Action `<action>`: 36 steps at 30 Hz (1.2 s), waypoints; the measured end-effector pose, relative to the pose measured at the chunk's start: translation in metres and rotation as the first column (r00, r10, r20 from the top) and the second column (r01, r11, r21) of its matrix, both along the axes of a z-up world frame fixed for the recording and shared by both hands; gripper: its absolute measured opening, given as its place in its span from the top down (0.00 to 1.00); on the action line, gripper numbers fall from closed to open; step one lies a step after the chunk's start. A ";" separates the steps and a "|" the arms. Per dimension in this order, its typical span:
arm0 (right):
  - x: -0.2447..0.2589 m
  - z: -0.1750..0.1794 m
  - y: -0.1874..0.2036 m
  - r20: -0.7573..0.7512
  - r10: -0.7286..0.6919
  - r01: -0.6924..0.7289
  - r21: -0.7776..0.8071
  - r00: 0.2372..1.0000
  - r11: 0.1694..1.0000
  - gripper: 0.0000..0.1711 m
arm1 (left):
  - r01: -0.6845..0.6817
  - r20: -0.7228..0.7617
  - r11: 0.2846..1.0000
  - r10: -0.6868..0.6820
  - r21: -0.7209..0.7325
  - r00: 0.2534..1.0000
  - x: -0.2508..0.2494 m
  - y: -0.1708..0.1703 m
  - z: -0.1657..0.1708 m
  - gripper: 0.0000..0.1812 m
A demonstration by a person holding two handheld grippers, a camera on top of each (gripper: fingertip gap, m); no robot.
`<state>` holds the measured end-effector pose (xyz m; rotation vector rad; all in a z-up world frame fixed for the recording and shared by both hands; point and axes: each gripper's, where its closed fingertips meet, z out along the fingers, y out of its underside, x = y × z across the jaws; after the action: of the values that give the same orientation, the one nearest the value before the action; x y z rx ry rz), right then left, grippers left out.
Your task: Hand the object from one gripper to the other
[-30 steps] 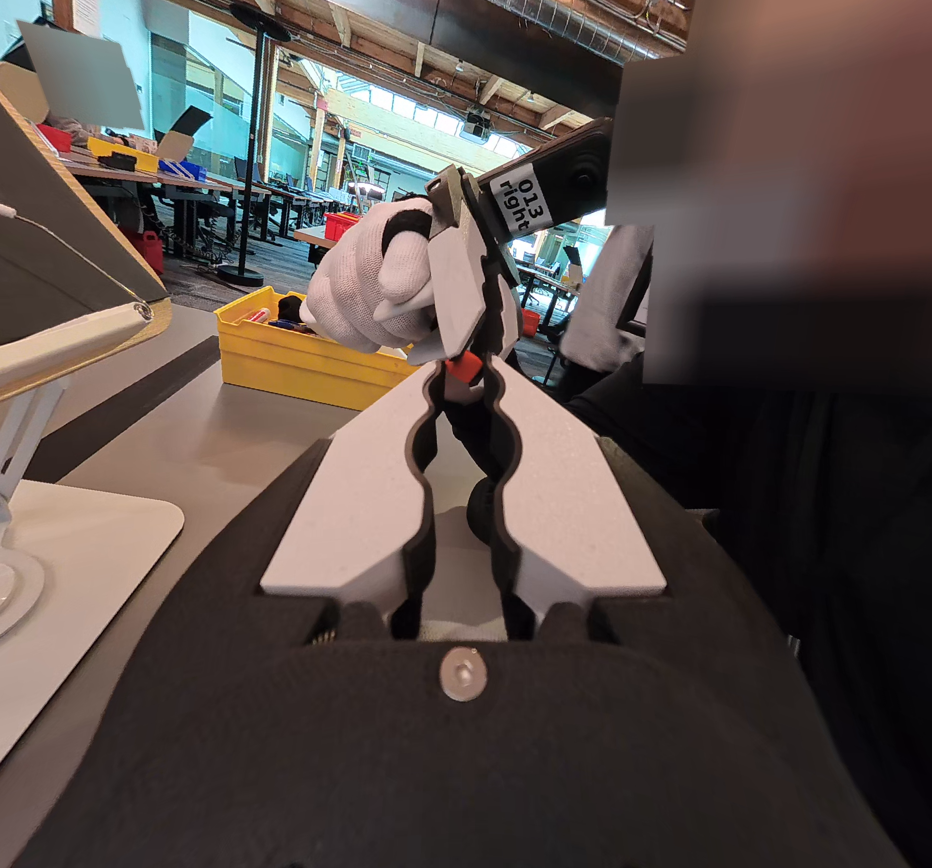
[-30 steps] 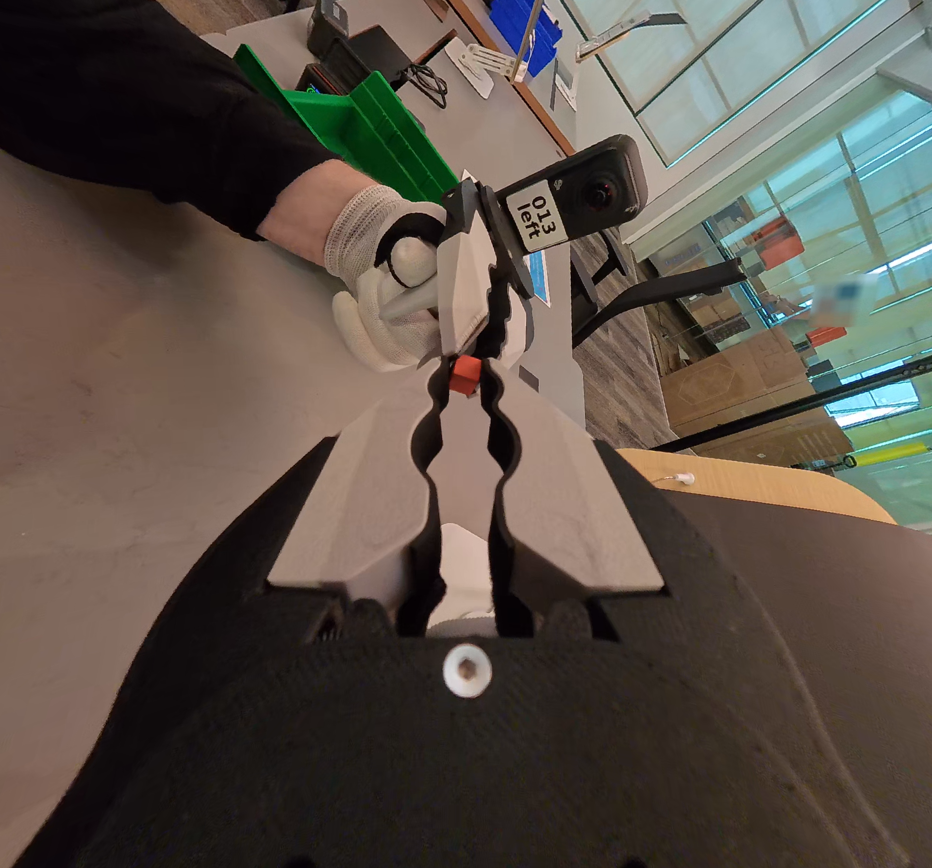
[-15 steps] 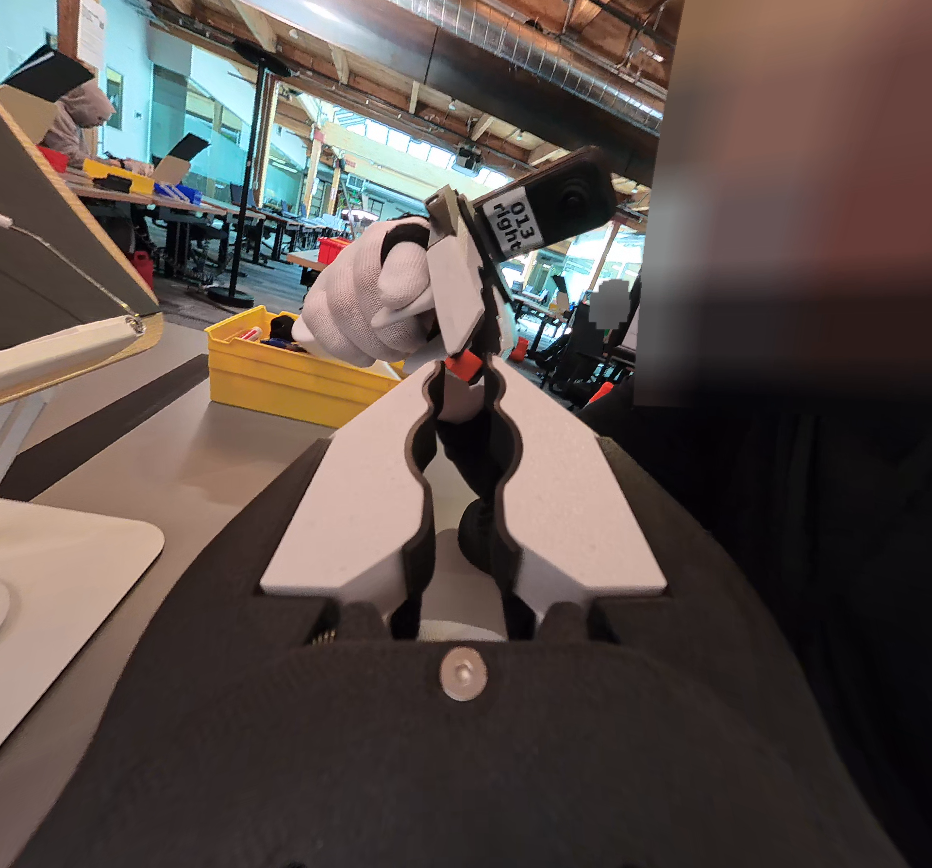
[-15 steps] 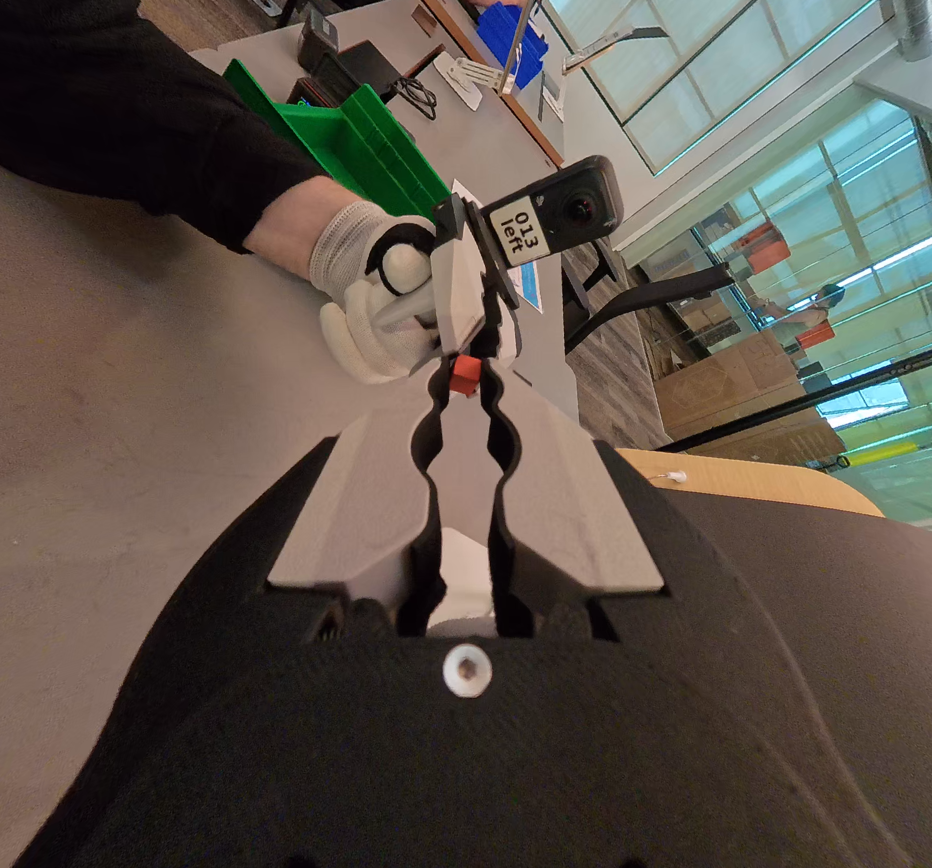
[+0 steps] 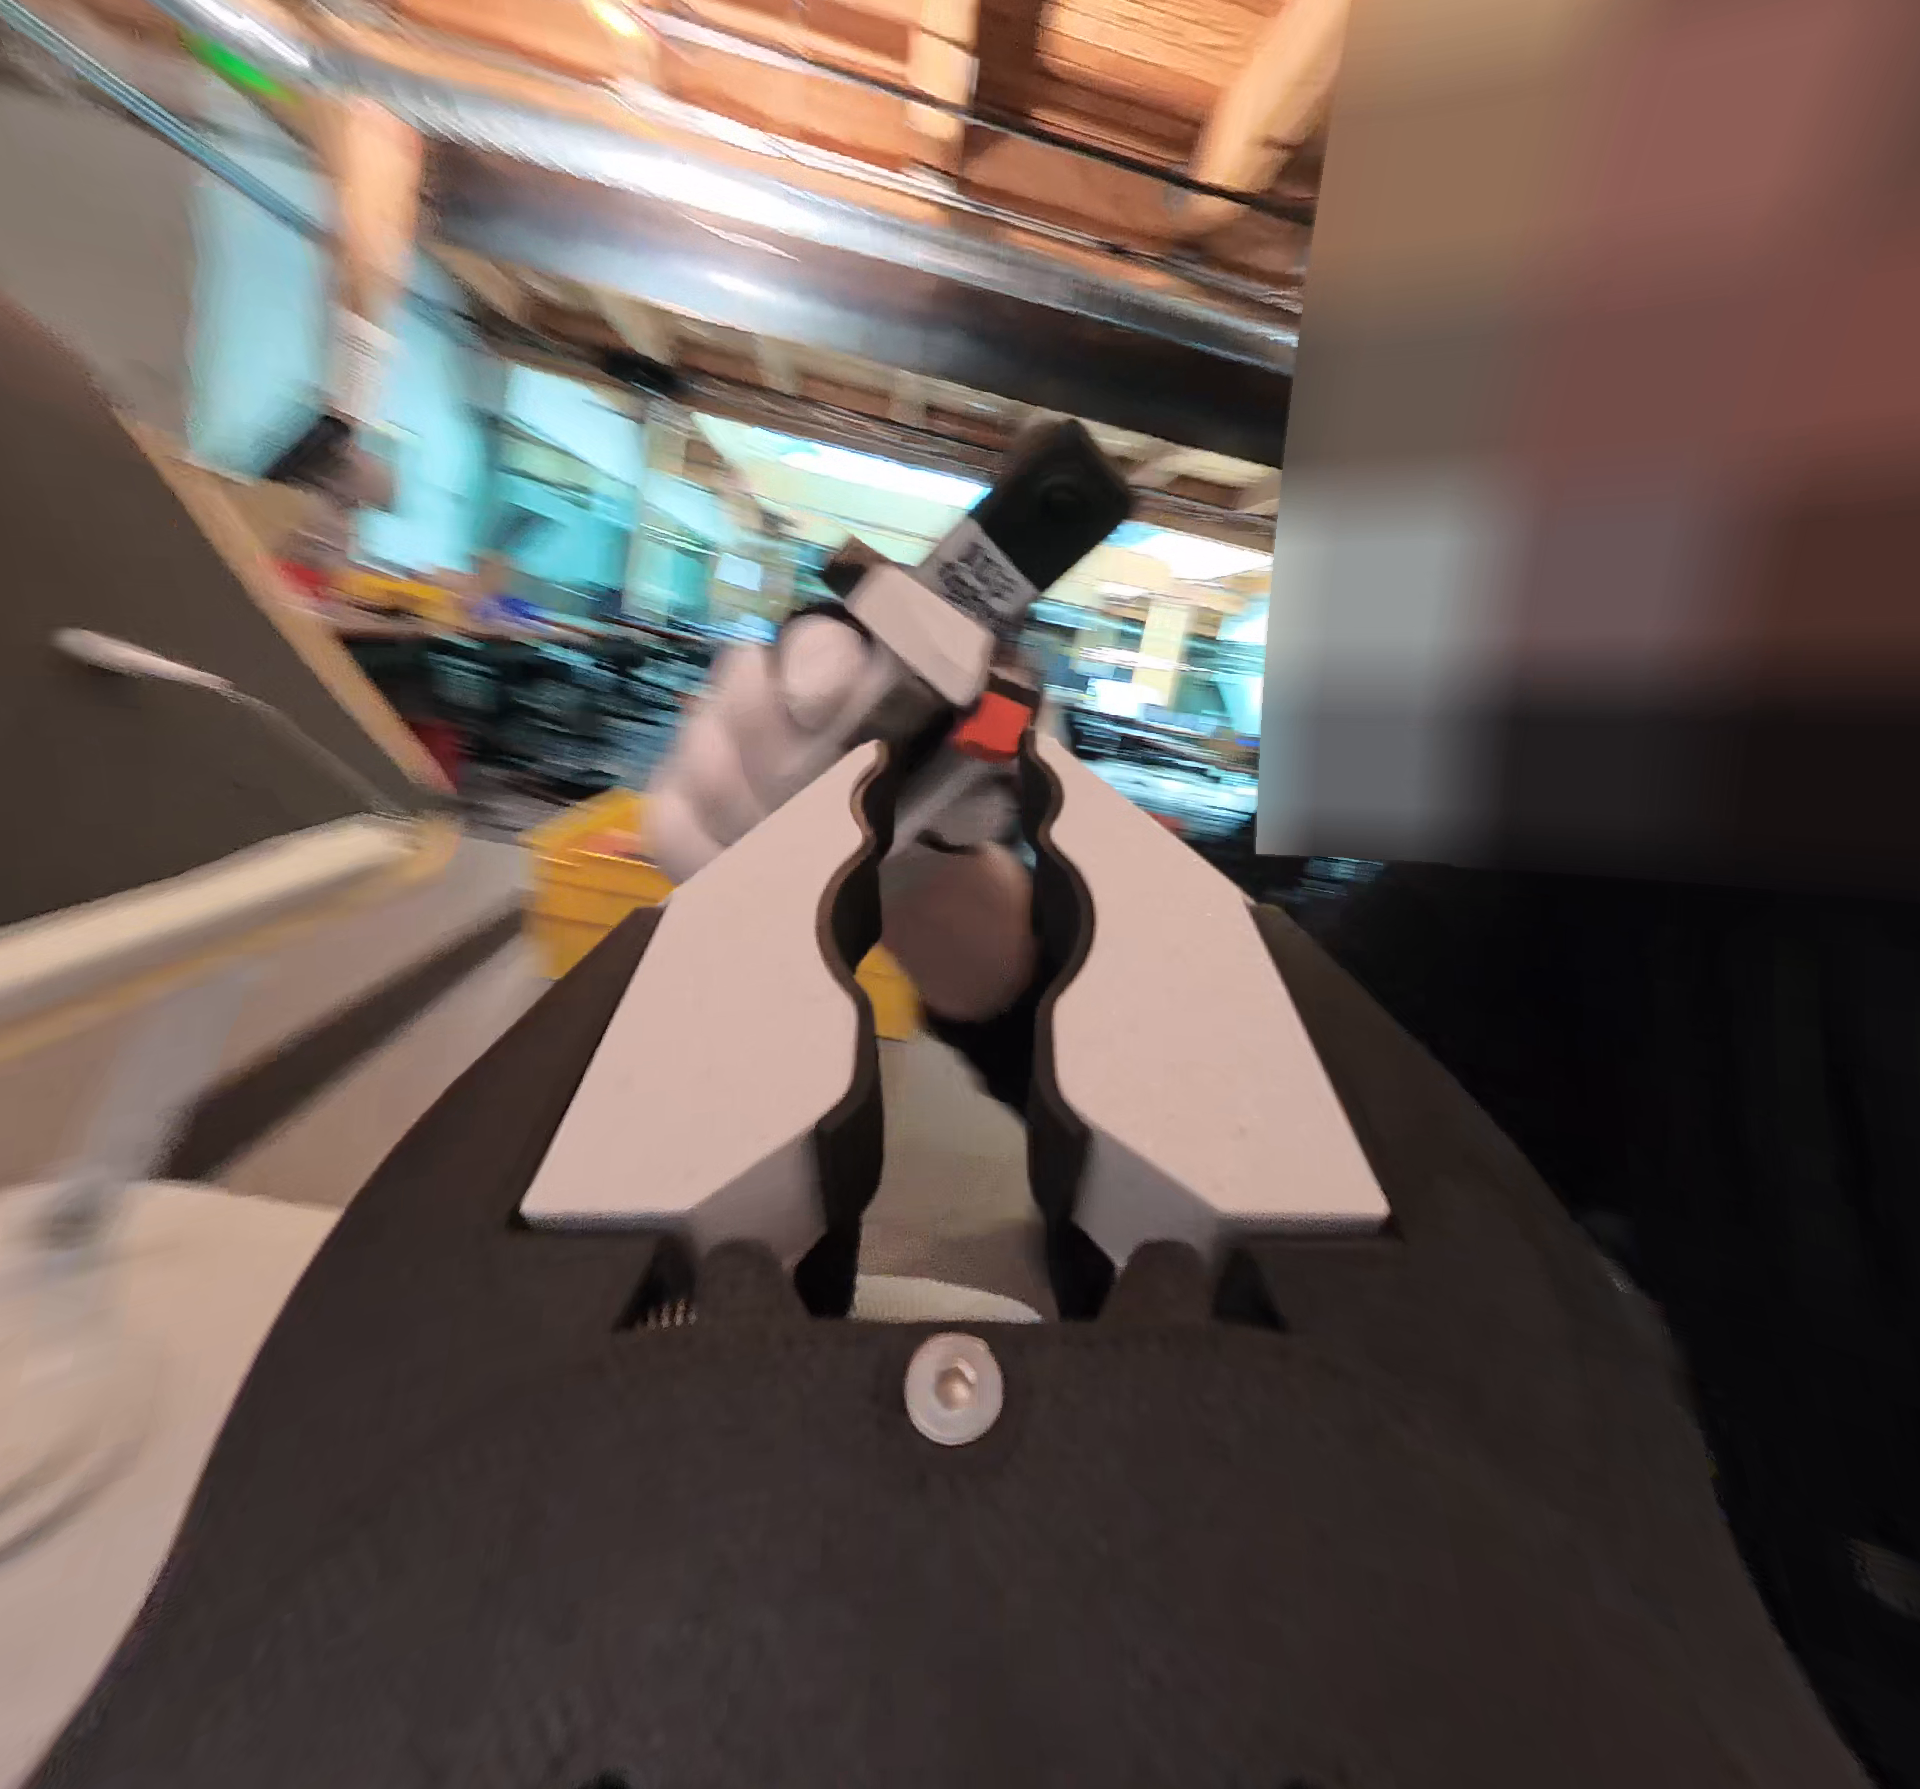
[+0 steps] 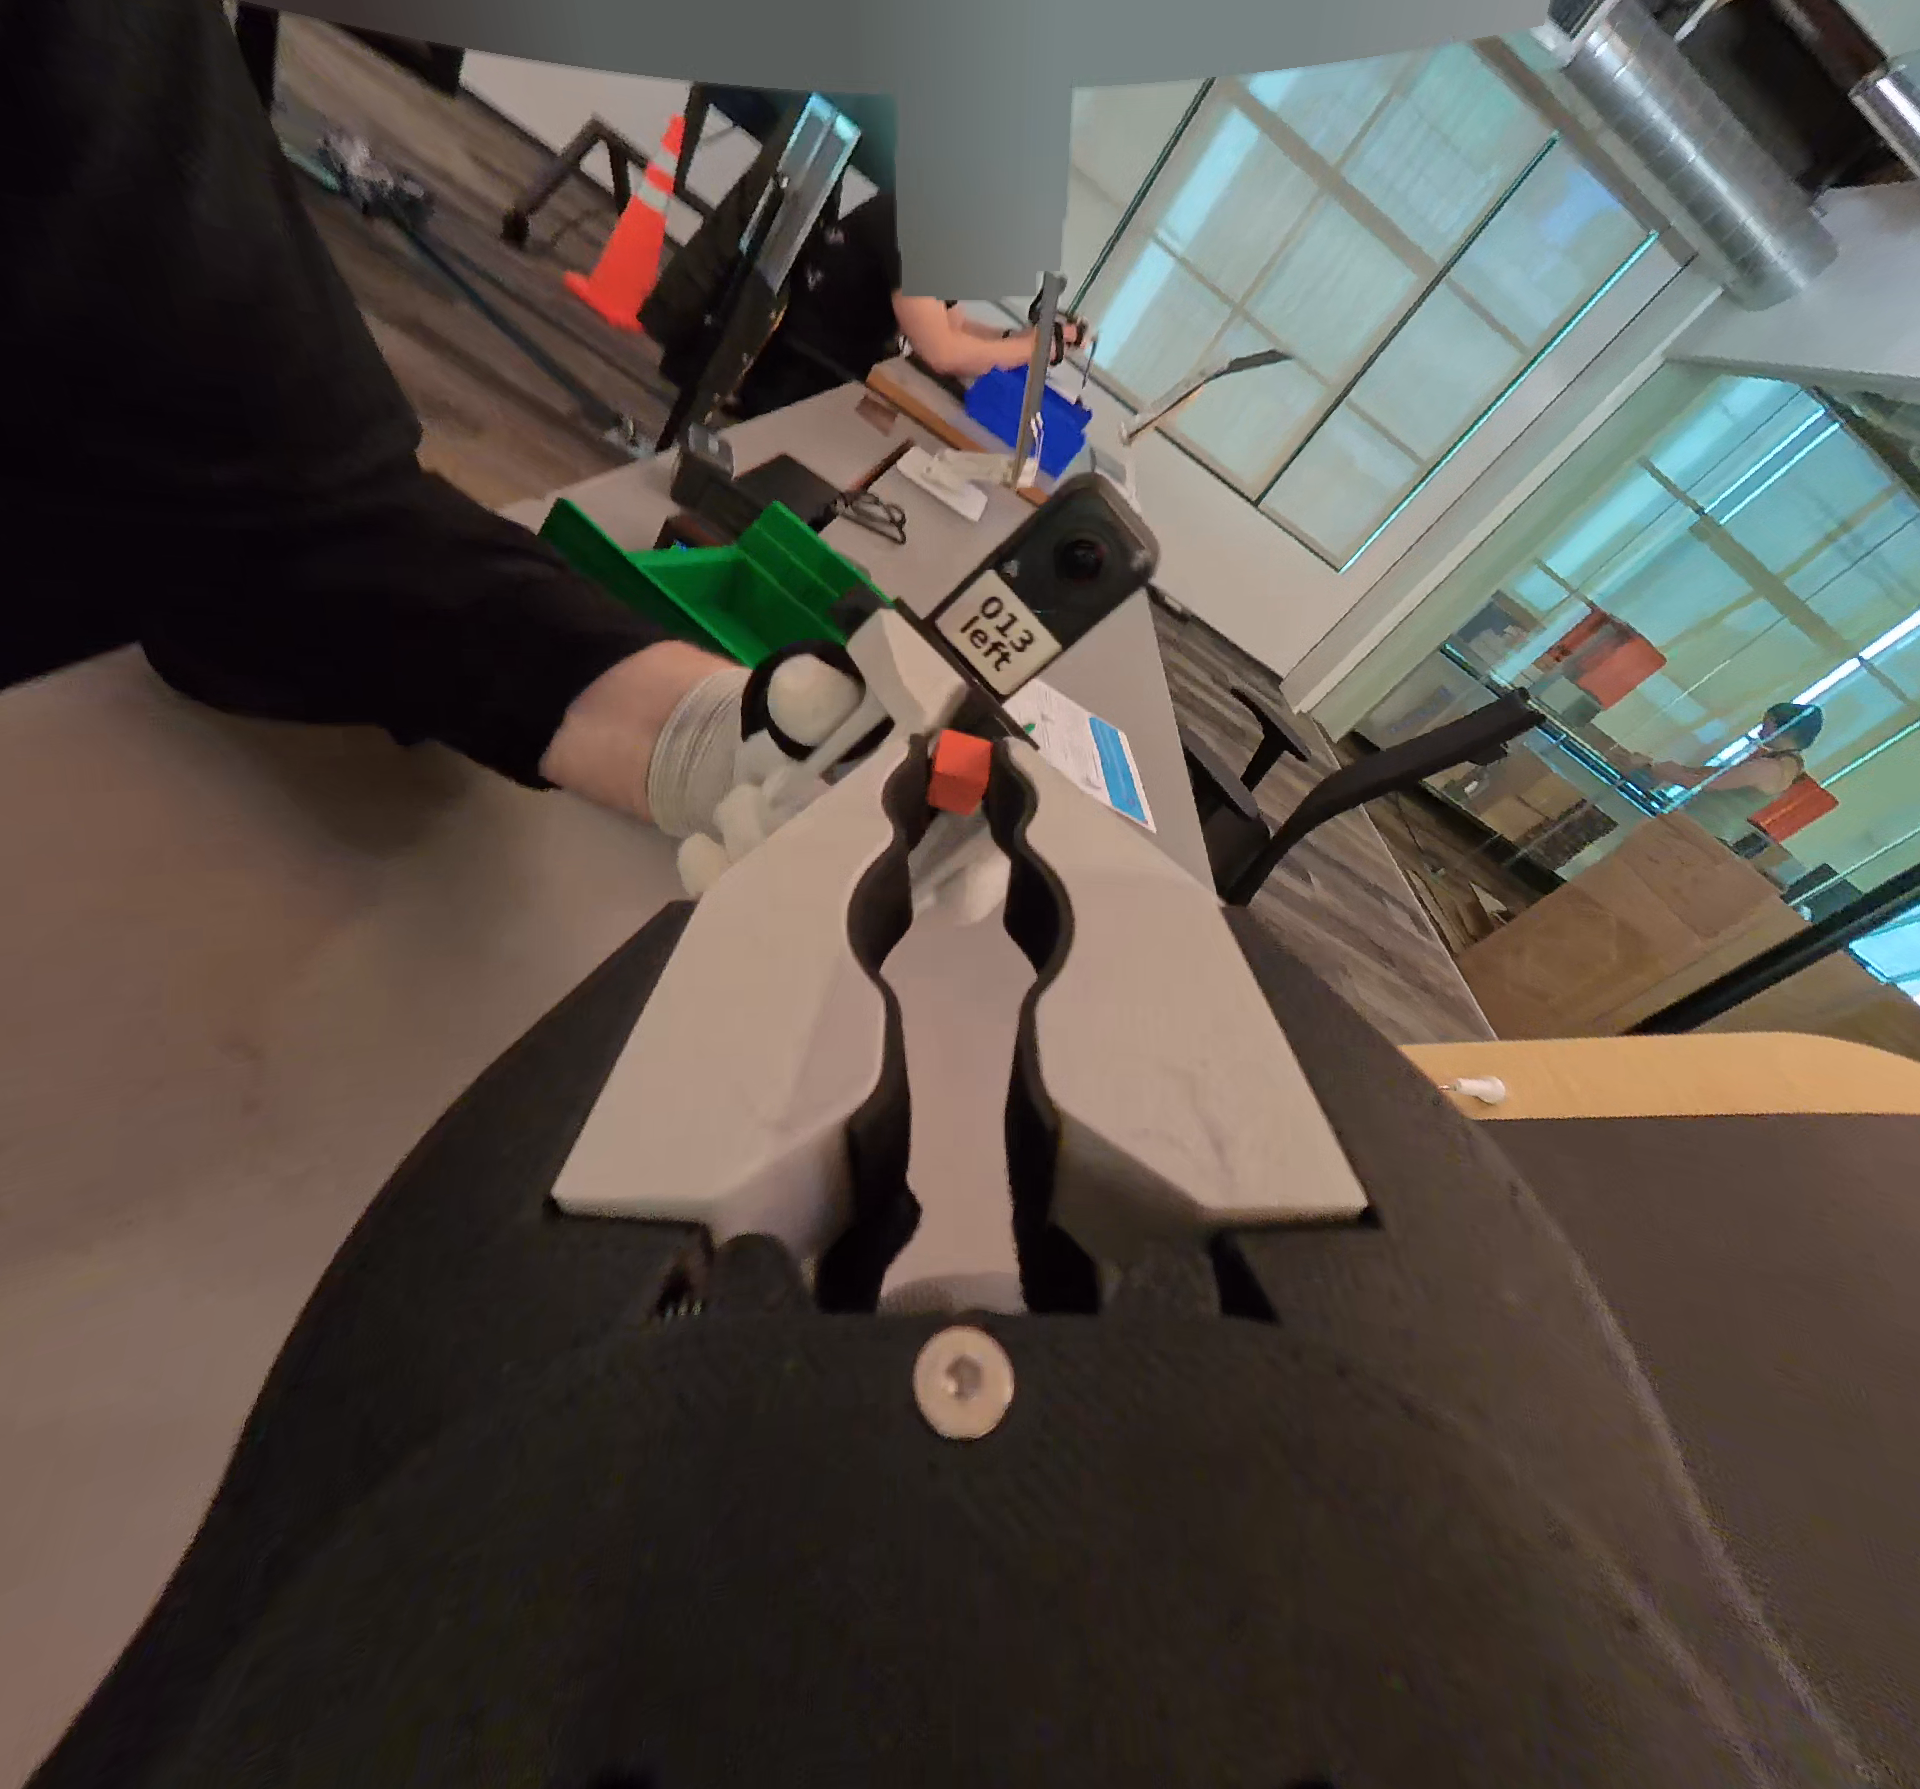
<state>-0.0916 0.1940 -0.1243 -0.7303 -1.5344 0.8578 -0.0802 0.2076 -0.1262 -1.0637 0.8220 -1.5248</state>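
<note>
A small orange cube (image 6: 956,773) sits between the fingertips of my right gripper (image 6: 954,765), which is shut on it above the grey table (image 6: 260,908). In the blurred left wrist view the cube (image 5: 987,726) lies just past the tips of my left gripper (image 5: 956,752), close to its right finger. The left jaws stand apart with a clear gap. The two grippers face each other tip to tip, each held by a white-gloved hand (image 6: 727,783). The left gripper's tips touch or nearly touch the cube; I cannot tell which.
A green bin (image 6: 727,576) stands behind the left hand, with a printed sheet (image 6: 1091,763) and a black chair (image 6: 1351,783) to the right. A yellow bin (image 5: 592,866) and a white stand base (image 5: 104,1324) are on the left gripper's side. Both grippers' tips are close together, under 4 cm apart. Left tips and right tips are each some 35 cm from the white stand base (image 5: 104,1324).
The left gripper's jaws have widened a little and its view has swung upward, now blurred. The right gripper has tilted and still holds the cube, which now sits off-centre at the left gripper's tips.
</note>
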 end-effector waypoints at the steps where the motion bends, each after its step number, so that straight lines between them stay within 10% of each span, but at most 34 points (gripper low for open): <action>1: 0.001 0.003 0.001 -0.025 0.010 -0.010 -0.023 1.000 1.000 0.95 | -0.071 0.008 0.997 0.071 0.022 0.997 -0.004 0.007 0.003 0.89; 9: 0.010 0.015 0.017 -0.117 0.008 -0.026 -0.153 0.993 0.988 0.95 | -0.412 -0.053 0.873 0.439 0.259 0.897 -0.014 0.030 0.006 0.88; 15: 0.009 0.015 0.029 -0.165 0.028 -0.076 -0.295 0.986 0.952 0.95 | -0.547 -0.013 0.403 0.813 0.733 0.582 0.003 0.034 -0.003 0.82; 19: 0.004 0.008 0.028 -0.163 0.075 -0.131 -0.364 0.984 0.922 0.95 | -0.503 0.176 0.025 0.921 0.864 0.348 0.006 0.034 0.003 0.81; 22: 0.004 0.009 0.028 -0.195 0.107 -0.180 -0.404 0.975 0.897 0.95 | -0.437 0.269 -0.125 0.920 0.891 0.285 0.011 0.028 0.003 0.83; 36: 0.002 0.008 0.027 -0.241 0.147 -0.245 -0.453 0.959 0.857 0.95 | -0.396 0.327 -0.228 0.923 0.890 0.204 0.008 0.027 0.006 0.93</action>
<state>-0.0892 0.2215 -0.1160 -0.8177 -1.2367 1.4570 -0.0718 0.2350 -0.1205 -0.7118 0.8646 0.4998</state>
